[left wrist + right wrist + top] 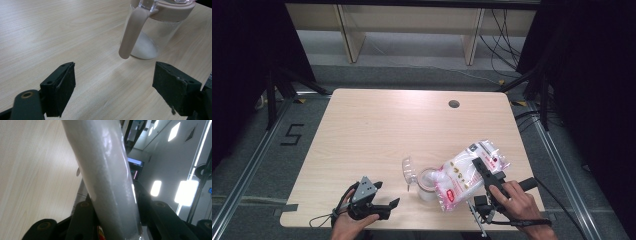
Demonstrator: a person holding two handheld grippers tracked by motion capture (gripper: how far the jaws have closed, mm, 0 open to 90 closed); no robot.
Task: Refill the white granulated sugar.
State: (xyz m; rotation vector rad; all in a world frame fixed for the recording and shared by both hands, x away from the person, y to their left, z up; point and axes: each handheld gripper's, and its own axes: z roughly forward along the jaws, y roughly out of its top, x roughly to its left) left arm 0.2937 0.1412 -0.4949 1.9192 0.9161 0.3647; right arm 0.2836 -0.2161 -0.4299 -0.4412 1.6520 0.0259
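Over the jar, the right hand-held gripper clamps the tilted bag; left gapes wide.

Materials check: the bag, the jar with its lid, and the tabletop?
Bag: thin clear glossy plastic film, probably; it crinkles, glares, and shows white grains inside.
Jar: clear glass or hard plastic, can't tell which.
Lid: matte beige-pink plastic, likely.
Tabletop: pale wood-grain, likely smooth laminate.

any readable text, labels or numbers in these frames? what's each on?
"5": black tape figure on the grey floor left of the light wooden table.
Red and gold printing on the clear plastic bag of white granules, clamped in the right gripper: too small and blurred to read.
Lit monitor in the right gripper view: unreadable.
Clear jar with pink lid: no text visible.
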